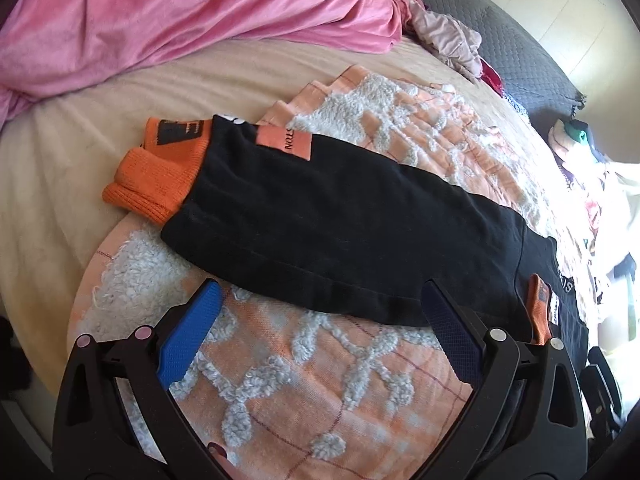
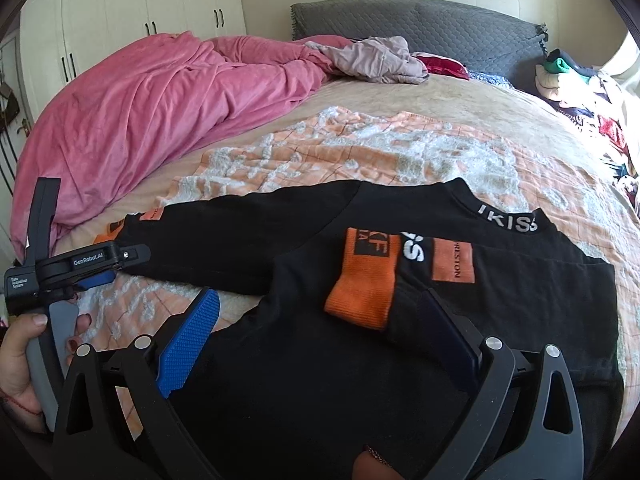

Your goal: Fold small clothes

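Black top with orange cuffs, spread on the orange-and-white blanket atop the bed.

The black top (image 2: 320, 280) lies flat on the tufted blanket (image 2: 360, 152); its right sleeve is folded across the chest, the orange cuff (image 2: 362, 280) lying just below the collar. The left sleeve (image 1: 320, 216) stretches out straight, its long axis running from 4 o'clock to 10 o'clock in the left wrist view, its cuff (image 1: 156, 184) overhanging the blanket's edge onto the beige sheet (image 1: 60, 152). The left gripper (image 1: 320, 320) hovers with jaws spread wide at the sleeve's near hem, holding nothing. The right gripper (image 2: 320, 328) is likewise spread, over the top's body, empty. Bare sheet lies at 9 o'clock; a pink duvet (image 2: 140, 100) is heaped at 10 o'clock, a clothes pile (image 2: 592, 92) at 2 o'clock.
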`<state>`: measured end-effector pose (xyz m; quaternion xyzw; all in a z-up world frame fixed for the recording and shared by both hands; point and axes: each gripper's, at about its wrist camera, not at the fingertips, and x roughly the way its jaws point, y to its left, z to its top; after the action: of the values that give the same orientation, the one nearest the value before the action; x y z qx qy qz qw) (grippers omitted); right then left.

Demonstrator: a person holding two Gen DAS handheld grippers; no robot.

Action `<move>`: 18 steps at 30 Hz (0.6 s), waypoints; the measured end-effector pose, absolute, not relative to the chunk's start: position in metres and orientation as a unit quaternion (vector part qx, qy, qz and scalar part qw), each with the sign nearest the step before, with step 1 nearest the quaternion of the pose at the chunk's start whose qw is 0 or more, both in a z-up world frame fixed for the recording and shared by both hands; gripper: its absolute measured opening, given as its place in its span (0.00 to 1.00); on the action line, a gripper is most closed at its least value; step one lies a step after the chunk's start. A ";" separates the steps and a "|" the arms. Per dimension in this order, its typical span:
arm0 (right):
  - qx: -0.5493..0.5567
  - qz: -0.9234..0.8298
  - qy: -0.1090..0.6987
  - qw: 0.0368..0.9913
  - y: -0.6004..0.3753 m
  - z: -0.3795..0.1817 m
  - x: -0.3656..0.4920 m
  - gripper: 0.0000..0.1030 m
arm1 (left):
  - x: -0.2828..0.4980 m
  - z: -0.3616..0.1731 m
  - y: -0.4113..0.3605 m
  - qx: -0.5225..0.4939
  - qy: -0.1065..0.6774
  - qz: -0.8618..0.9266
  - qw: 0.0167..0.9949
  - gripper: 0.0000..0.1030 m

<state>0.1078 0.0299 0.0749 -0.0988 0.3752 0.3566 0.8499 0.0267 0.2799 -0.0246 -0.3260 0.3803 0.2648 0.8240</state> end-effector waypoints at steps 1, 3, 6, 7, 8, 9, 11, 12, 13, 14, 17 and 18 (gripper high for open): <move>-0.100 0.358 0.375 0.849 0.031 0.074 0.107 0.96 | 0.026 -0.025 0.281 -0.328 0.378 0.266 0.824 0.91; -0.104 0.359 0.376 0.848 0.034 0.073 0.105 0.96 | 0.025 -0.027 0.284 -0.330 0.374 0.273 0.823 0.91; -0.107 0.361 0.375 0.847 0.036 0.073 0.103 0.96 | 0.026 -0.030 0.291 -0.339 0.369 0.281 0.818 0.91; -0.108 0.362 0.375 0.847 0.036 0.073 0.103 0.96 | 0.025 -0.031 0.294 -0.342 0.366 0.283 0.818 0.91; -0.108 0.362 0.374 0.847 0.036 0.073 0.103 0.96 | 0.027 -0.031 0.296 -0.344 0.364 0.285 0.817 0.91; -0.107 0.362 0.374 0.847 0.036 0.074 0.103 0.96 | 0.027 -0.031 0.298 -0.345 0.362 0.289 0.817 0.91; -0.105 0.361 0.375 0.847 0.036 0.074 0.103 0.96 | 0.029 -0.033 0.302 -0.349 0.355 0.298 0.815 0.91; -0.104 0.361 0.375 0.848 0.035 0.074 0.103 0.96 | 0.029 -0.033 0.305 -0.354 0.348 0.303 0.814 0.91; -0.103 0.359 0.375 0.848 0.034 0.074 0.103 0.96 | 0.030 -0.034 0.307 -0.360 0.341 0.306 0.813 0.91; -0.100 0.358 0.374 0.849 0.034 0.074 0.102 0.96 | 0.031 -0.033 0.309 -0.366 0.329 0.310 0.813 0.91; -0.092 0.354 0.376 0.851 0.030 0.074 0.101 0.96 | 0.033 -0.034 0.314 -0.378 0.311 0.322 0.810 0.91; -0.090 0.352 0.376 0.852 0.029 0.074 0.100 0.96 | 0.033 -0.034 0.314 -0.379 0.305 0.326 0.811 0.91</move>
<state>0.1001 0.0291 0.0742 -0.0902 0.3763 0.3520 0.8523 0.0330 0.3143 -0.0338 -0.3787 0.3054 0.3258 0.8106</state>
